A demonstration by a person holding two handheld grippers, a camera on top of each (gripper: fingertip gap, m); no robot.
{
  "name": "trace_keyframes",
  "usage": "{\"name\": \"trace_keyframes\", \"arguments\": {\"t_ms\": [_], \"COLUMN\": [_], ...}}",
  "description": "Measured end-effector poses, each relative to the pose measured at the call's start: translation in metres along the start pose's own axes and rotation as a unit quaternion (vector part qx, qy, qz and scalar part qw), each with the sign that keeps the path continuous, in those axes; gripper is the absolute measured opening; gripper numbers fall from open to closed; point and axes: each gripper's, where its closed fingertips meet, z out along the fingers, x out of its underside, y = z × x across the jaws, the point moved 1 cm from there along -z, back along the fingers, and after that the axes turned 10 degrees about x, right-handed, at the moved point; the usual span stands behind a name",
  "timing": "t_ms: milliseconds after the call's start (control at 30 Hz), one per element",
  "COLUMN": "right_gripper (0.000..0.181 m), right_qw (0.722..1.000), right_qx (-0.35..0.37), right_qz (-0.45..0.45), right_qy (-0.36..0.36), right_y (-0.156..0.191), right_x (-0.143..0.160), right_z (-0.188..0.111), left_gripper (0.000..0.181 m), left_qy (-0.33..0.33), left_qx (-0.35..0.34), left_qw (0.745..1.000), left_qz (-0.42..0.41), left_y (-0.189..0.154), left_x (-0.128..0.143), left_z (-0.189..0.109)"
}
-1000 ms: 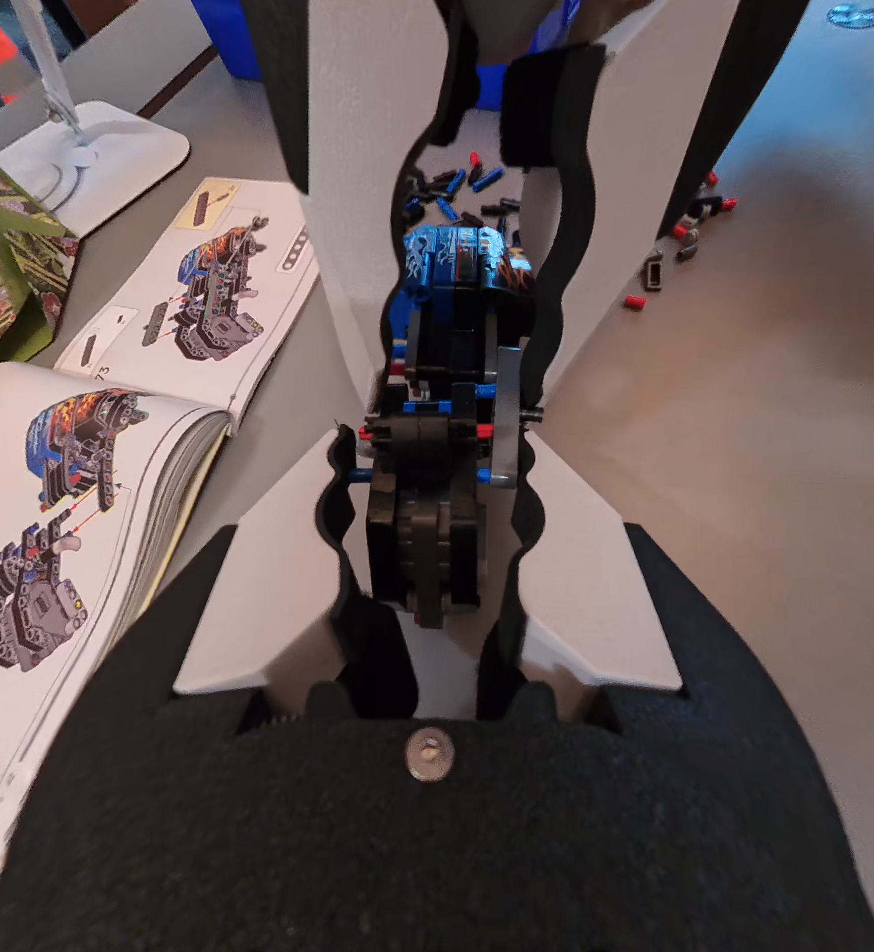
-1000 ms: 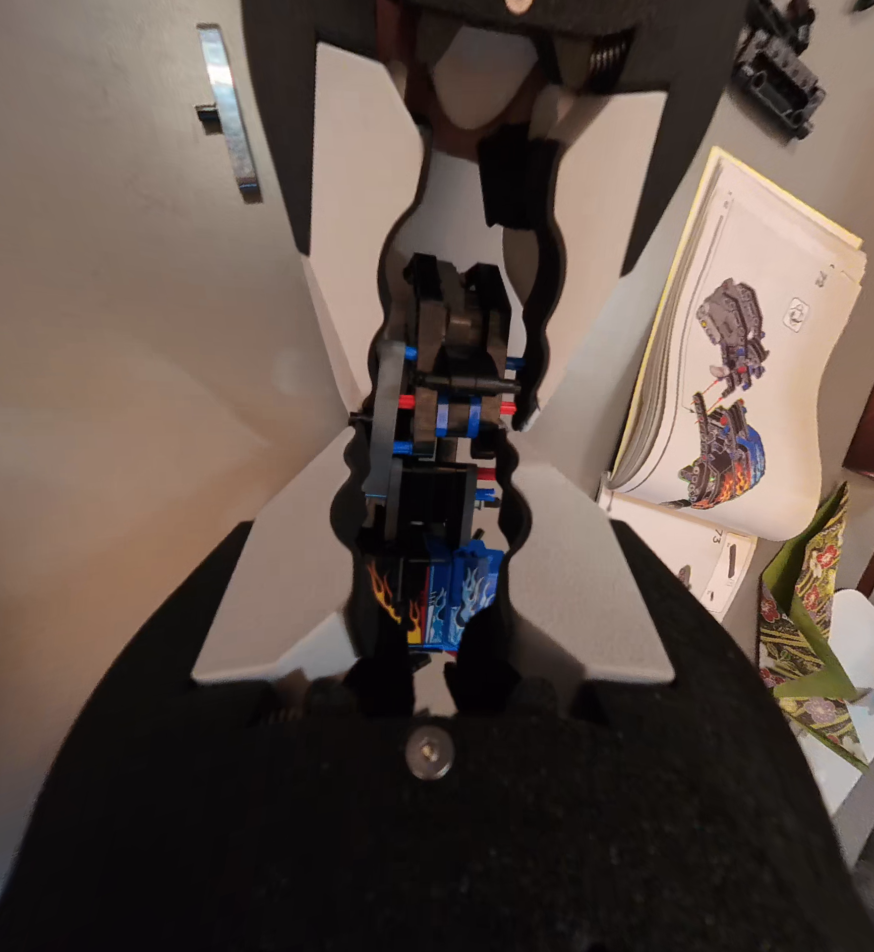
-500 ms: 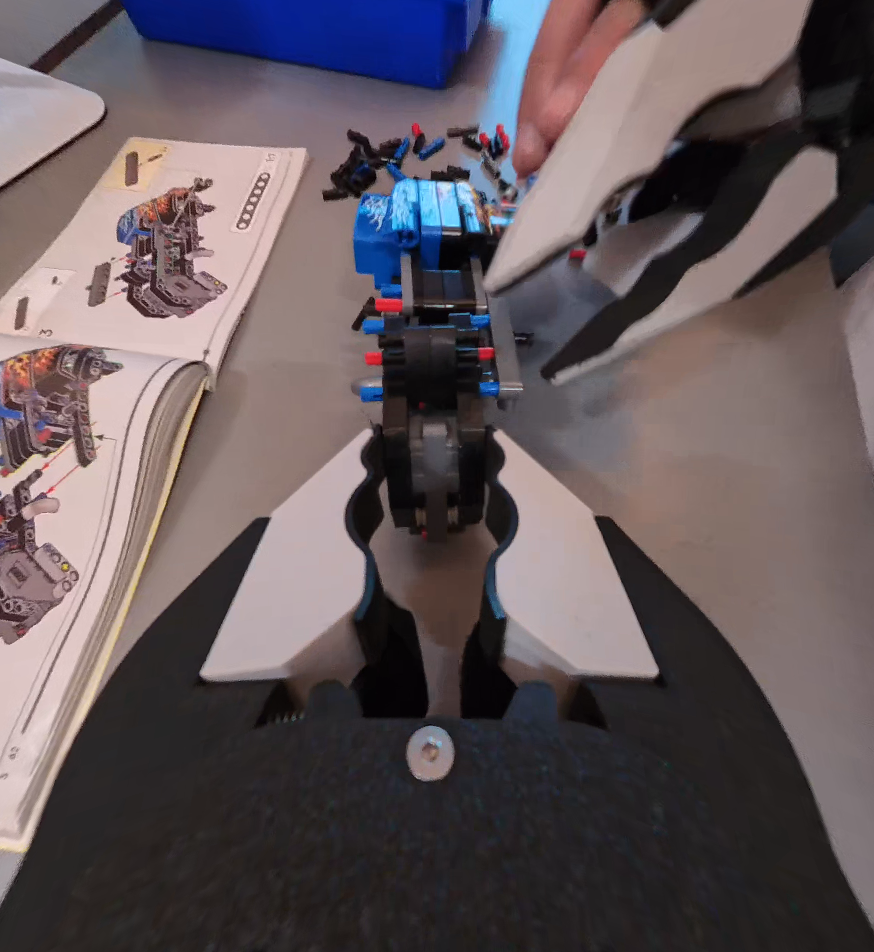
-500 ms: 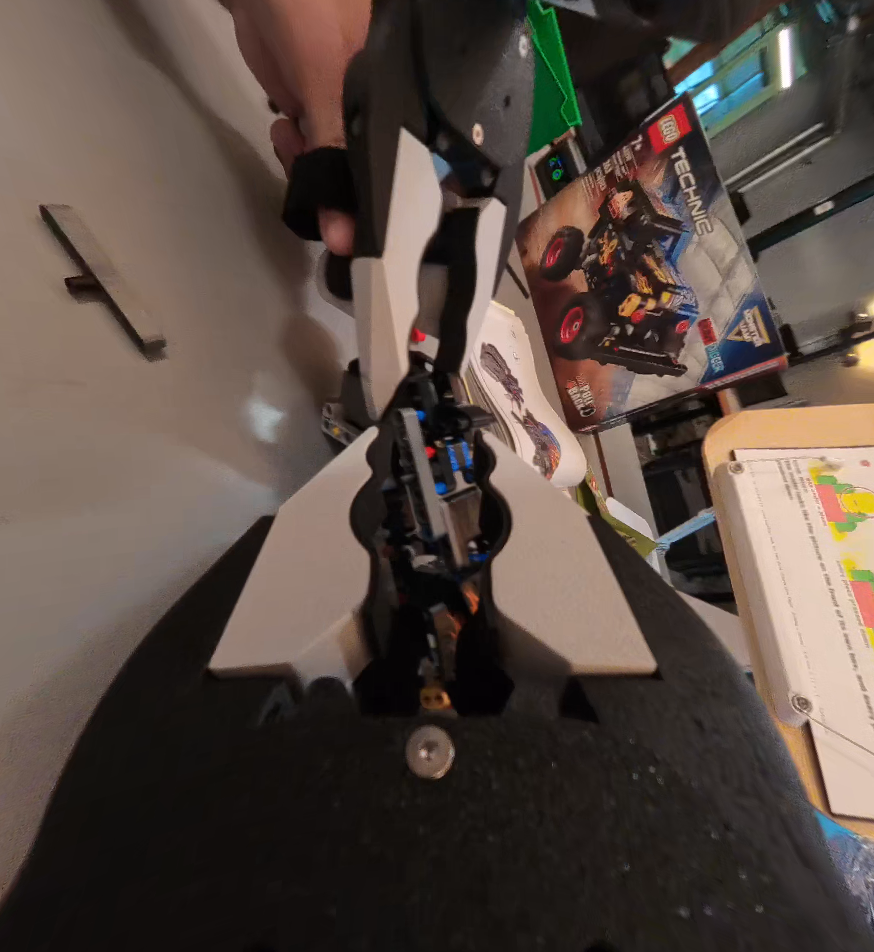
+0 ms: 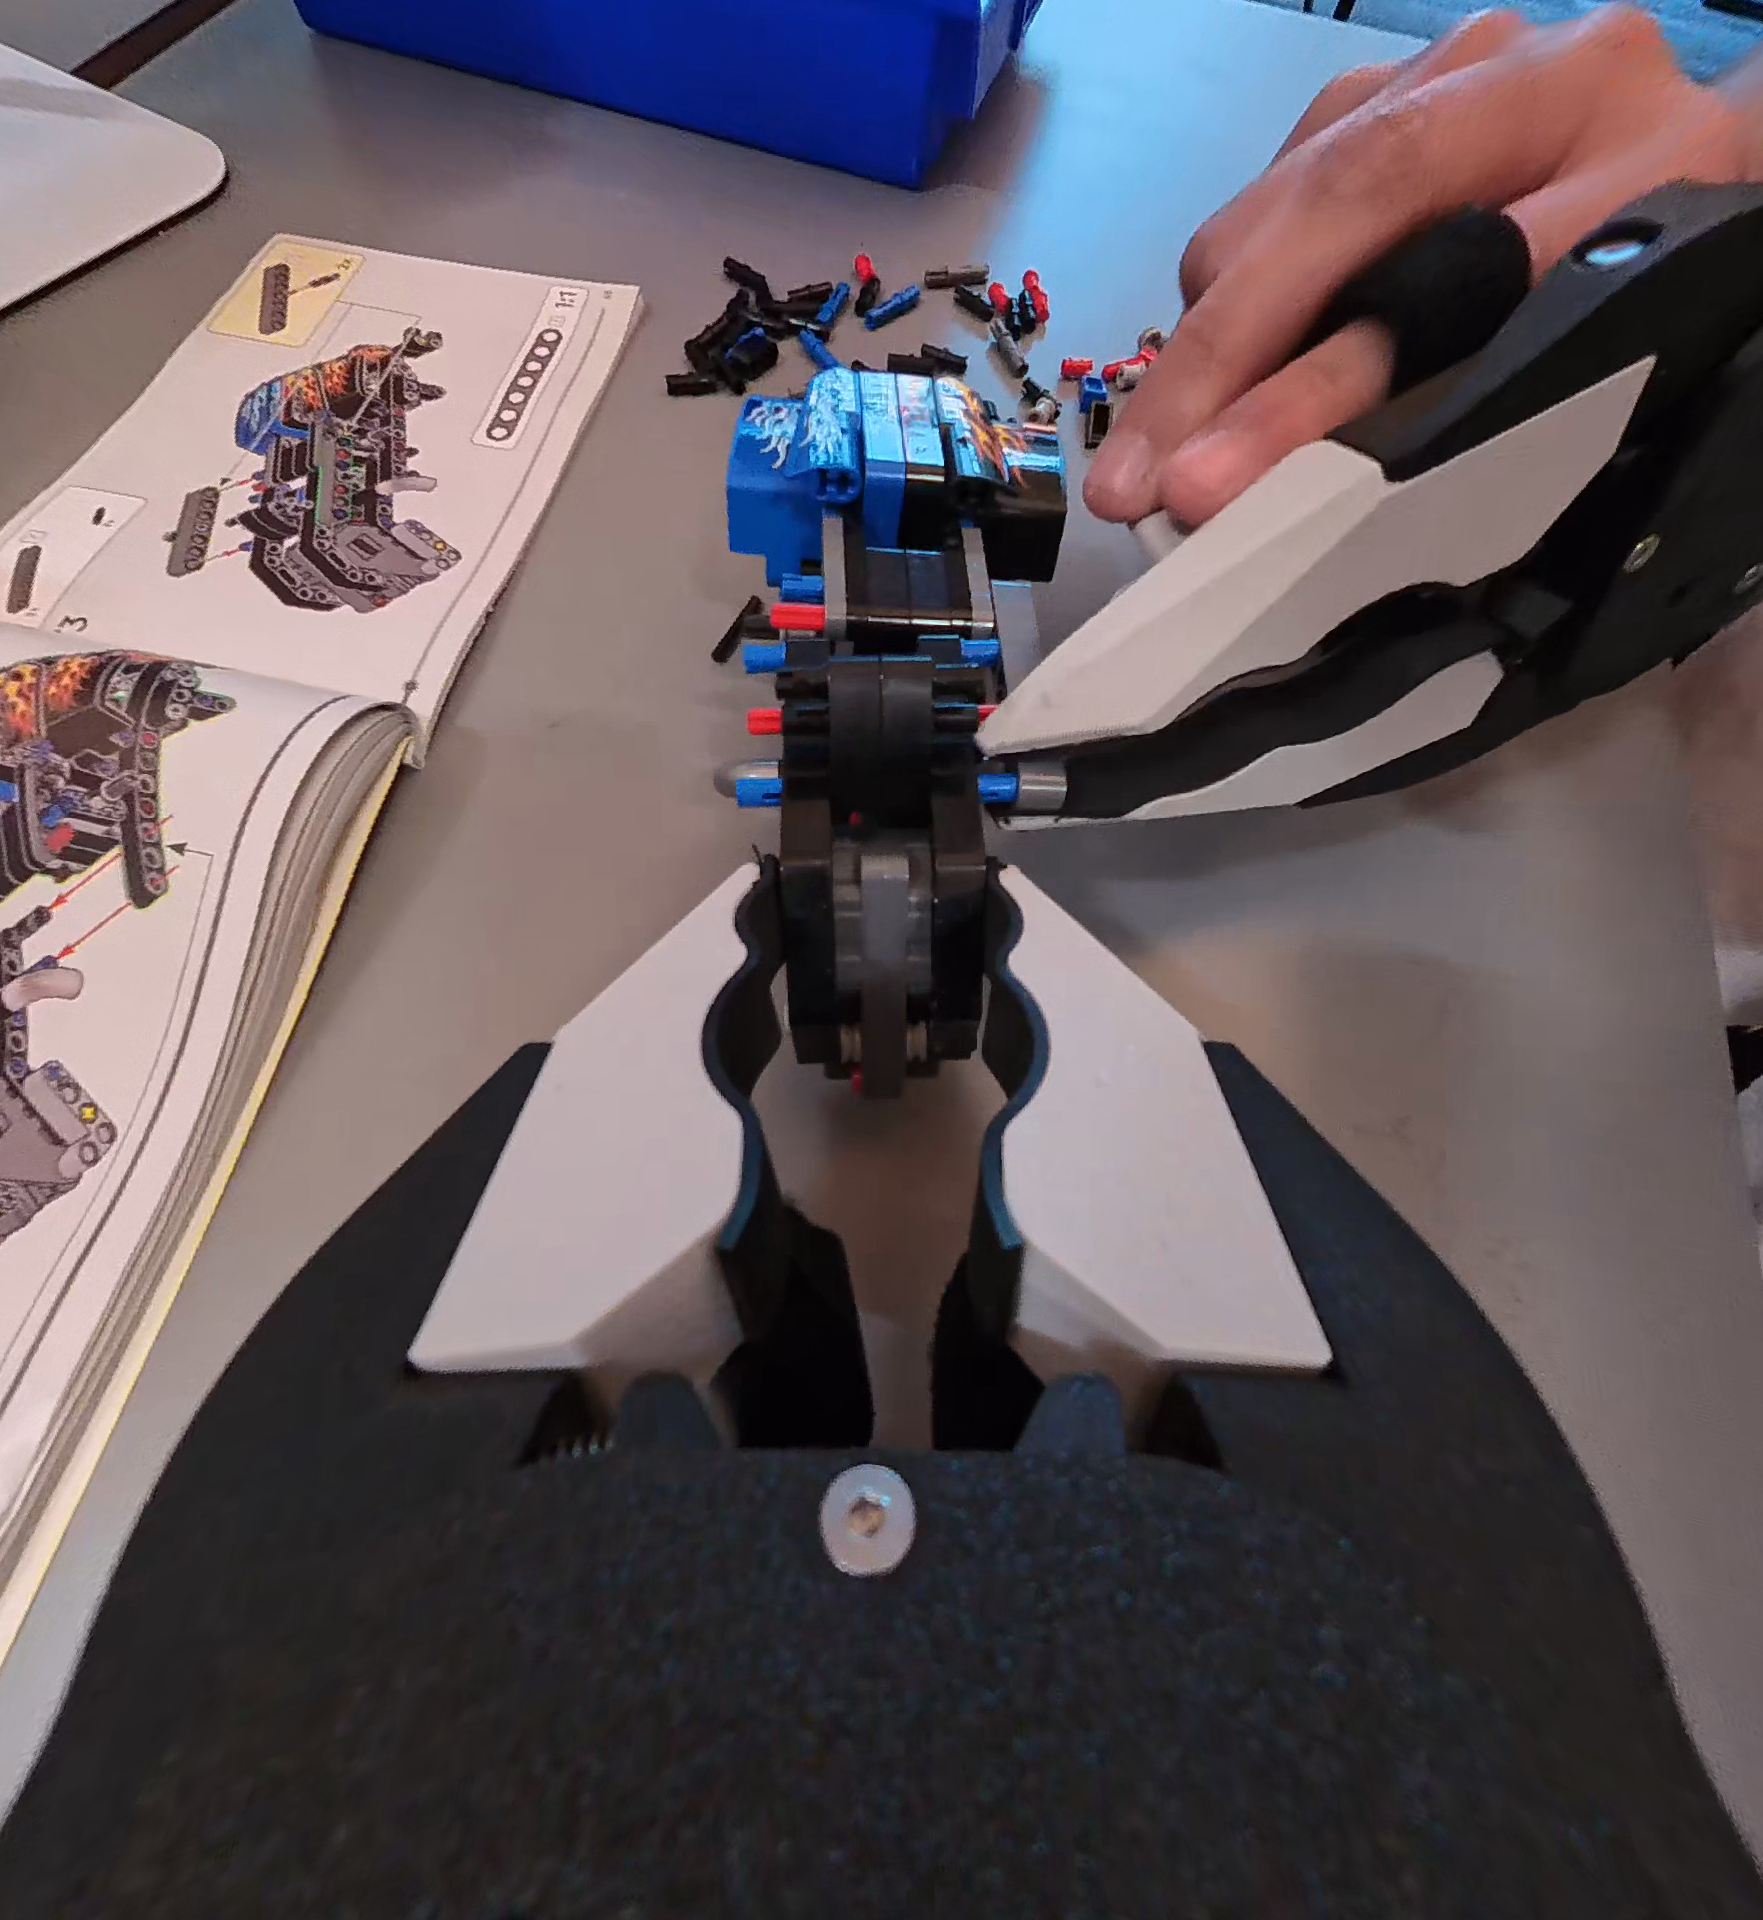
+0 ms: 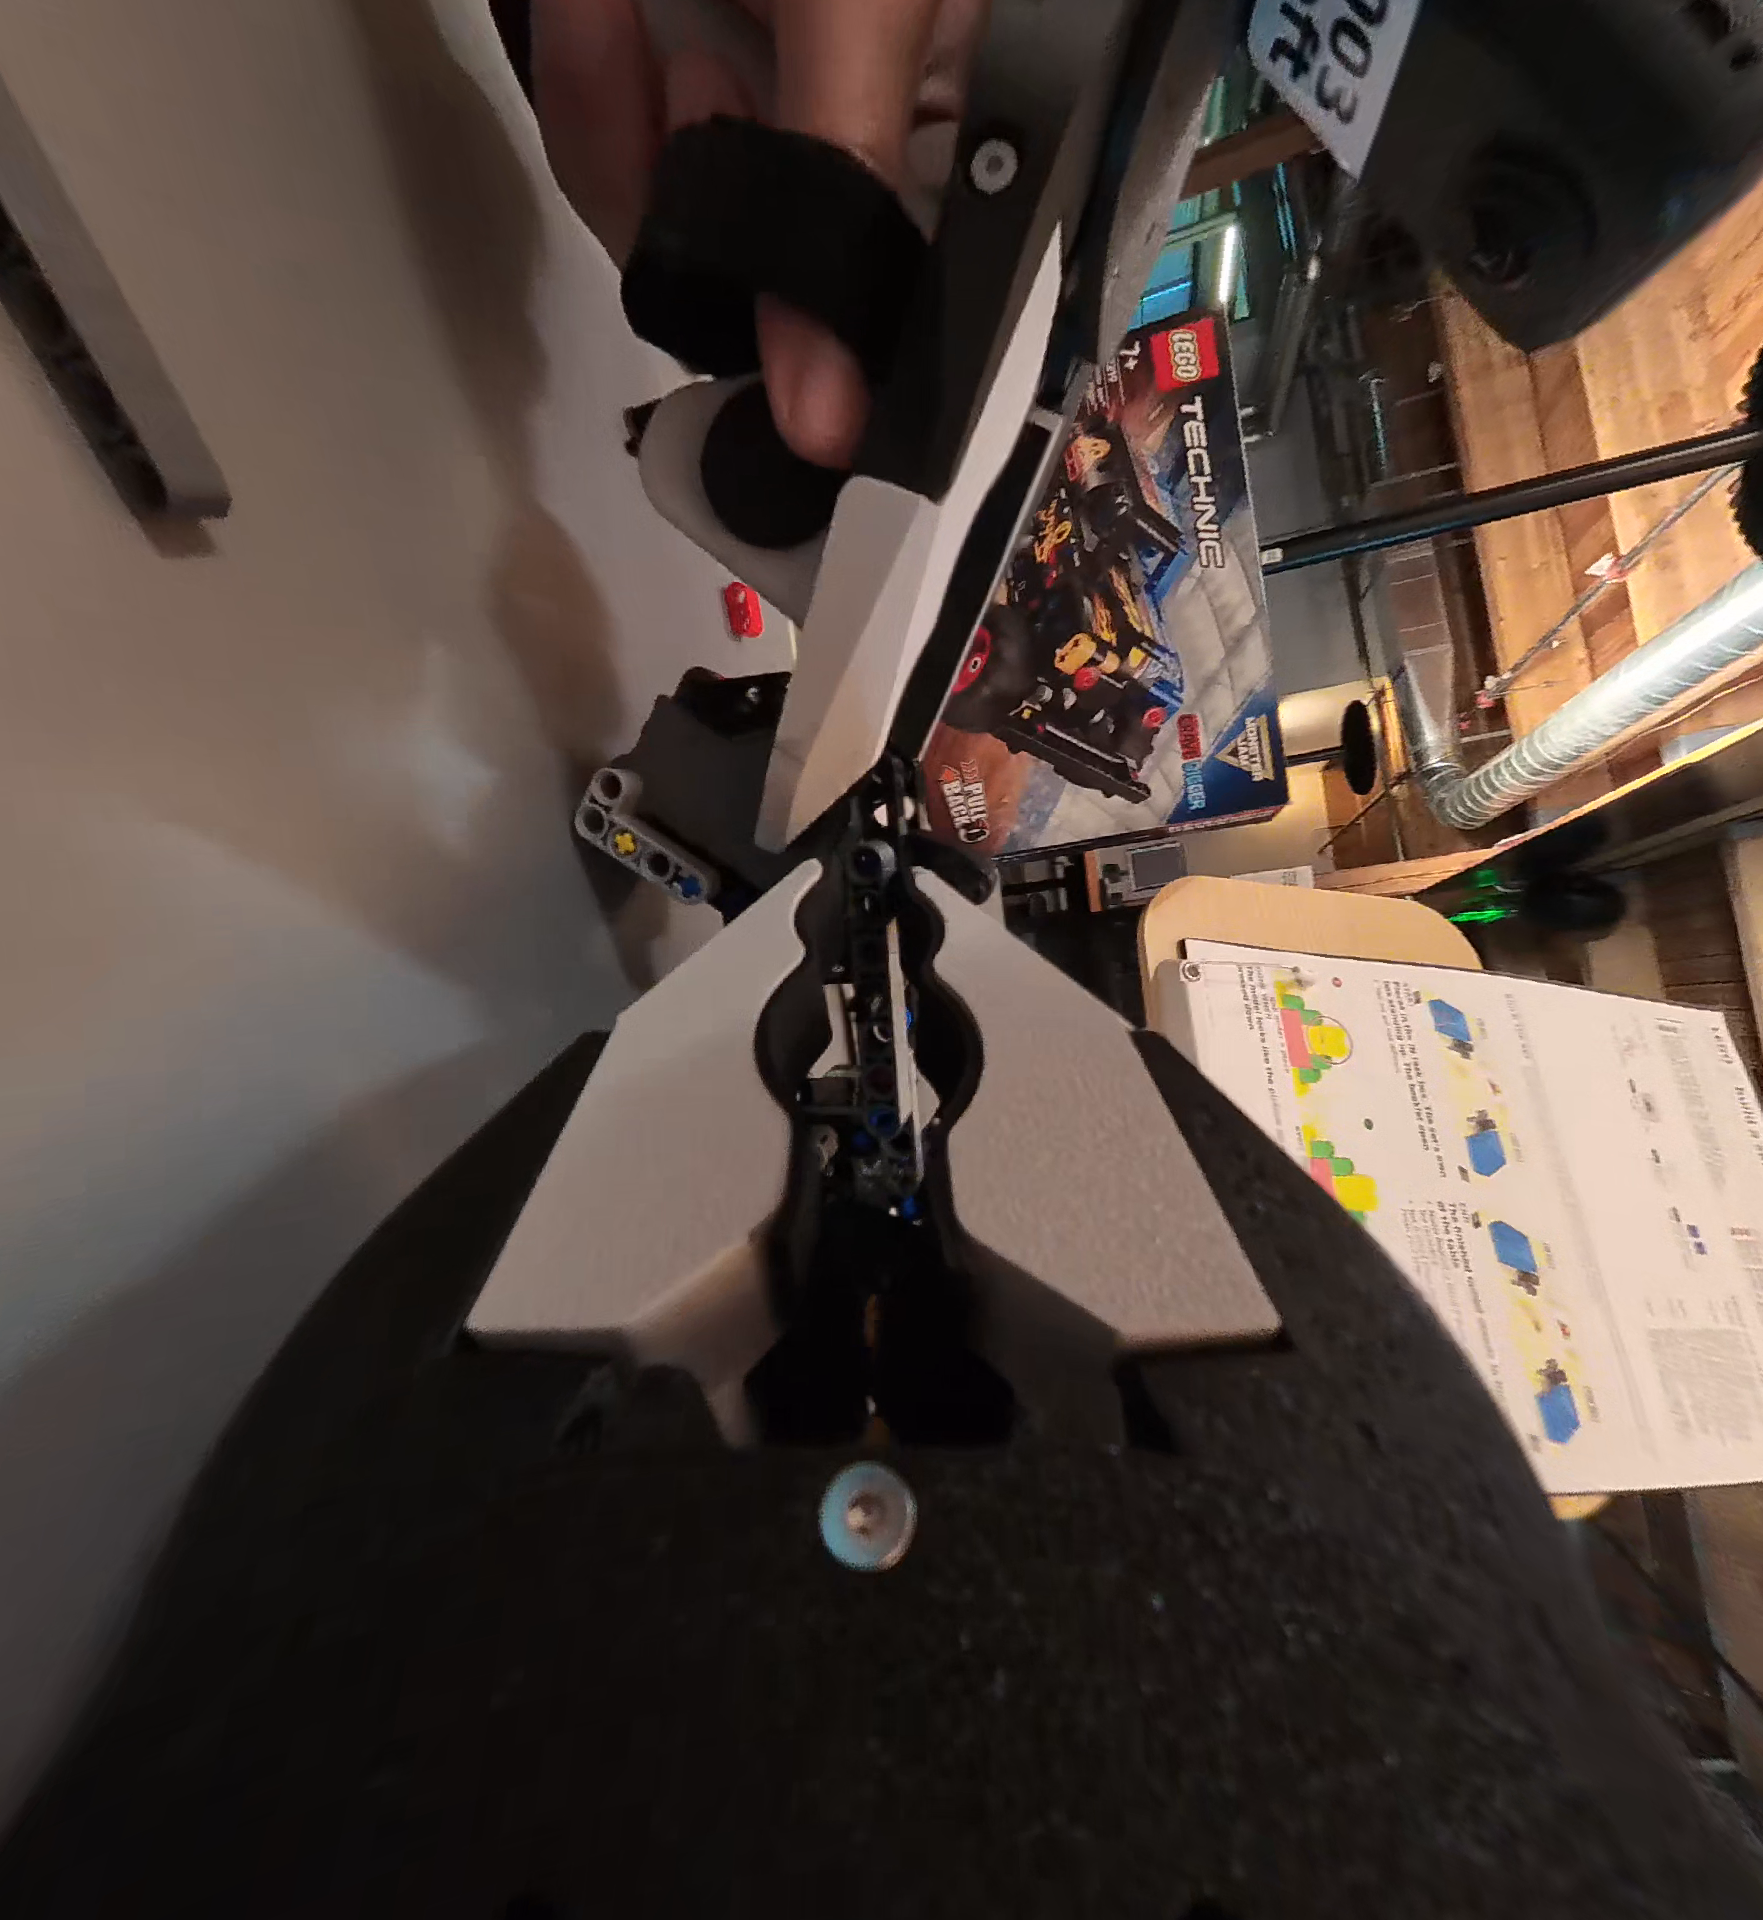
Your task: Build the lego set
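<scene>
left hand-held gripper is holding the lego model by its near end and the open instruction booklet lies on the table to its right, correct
Not quite: the booklet is on the other side. In the left wrist view the open instruction booklet lies on the table to the left of the lego model. The rest holds: the left hand-held gripper is holding the model by its near end.

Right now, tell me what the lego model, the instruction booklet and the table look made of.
Lego model: hard moulded plastic, glossy highlights, printed flame panels. Instruction booklet: paper, thin stacked page edges, printed diagrams, slight sheen. Table: smooth grey surface with soft reflections, probably laminate; cannot be sure.
</scene>
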Motion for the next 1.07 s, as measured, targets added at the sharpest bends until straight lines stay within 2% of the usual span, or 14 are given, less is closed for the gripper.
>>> {"name": "trace_keyframes", "arguments": {"t_ms": [133, 367, 567, 700, 767, 833, 867, 933, 967, 1000, 1067], "right_gripper": [0.008, 0.008, 0.008, 0.012, 0.019, 0.027, 0.032, 0.047, 0.057, 0.059, 0.057], "right_qw": [1.0, 1.0, 1.0, 1.0, 0.996, 0.981, 0.969, 0.931, 0.909, 0.894, 0.889], "right_qx": [-0.007, 0.006, 0.015, 0.004, -0.032, -0.102, -0.127, -0.231, -0.282, -0.32, -0.363], "right_qz": [0.02, 0.005, -0.007, 0.02, 0.073, 0.16, 0.209, 0.283, 0.306, 0.312, 0.279], "right_qy": [-0.012, 0.005, -0.009, -0.017, -0.042, -0.05, -0.034, -0.008, -0.004, -0.012, -0.017], "right_y": [0.0, 0.002, 0.002, 0.002, -0.001, -0.007, -0.015, -0.019, -0.02, -0.022, -0.023], "right_x": [0.001, 0.001, 0.0, -0.001, -0.005, -0.002, 0.007, 0.023, 0.026, 0.026, 0.03], "right_z": [-0.003, 0.0, -0.001, -0.006, -0.015, -0.022, -0.019, -0.015, -0.015, -0.015, -0.01], "left_gripper": [0.033, 0.033, 0.033, 0.033, 0.033, 0.033, 0.033, 0.033, 0.033, 0.033, 0.033], "left_qy": [-0.005, -0.004, -0.008, -0.009, -0.008, -0.008, -0.008, -0.005, -0.004, -0.003, -0.003], "left_qx": [0.0, -0.006, 0.003, 0.005, 0.004, 0.004, 0.004, 0.002, 0.002, 0.001, 0.001], "left_qw": [1.0, 1.0, 0.999, 1.0, 1.0, 1.0, 1.0, 0.999, 0.999, 0.999, 0.999], "left_qz": [0.012, 0.027, 0.031, 0.029, 0.03, 0.028, 0.029, 0.033, 0.034, 0.034, 0.035], "left_y": [0.003, 0.004, 0.004, 0.004, 0.005, 0.005, 0.005, 0.005, 0.005, 0.005, 0.005], "left_x": [0.0, 0.0, 0.001, 0.001, 0.001, 0.001, 0.001, 0.0, 0.001, 0.001, 0.001], "left_z": [0.0, -0.001, -0.001, -0.001, -0.002, -0.002, -0.002, -0.002, -0.002, -0.002, -0.002]}}
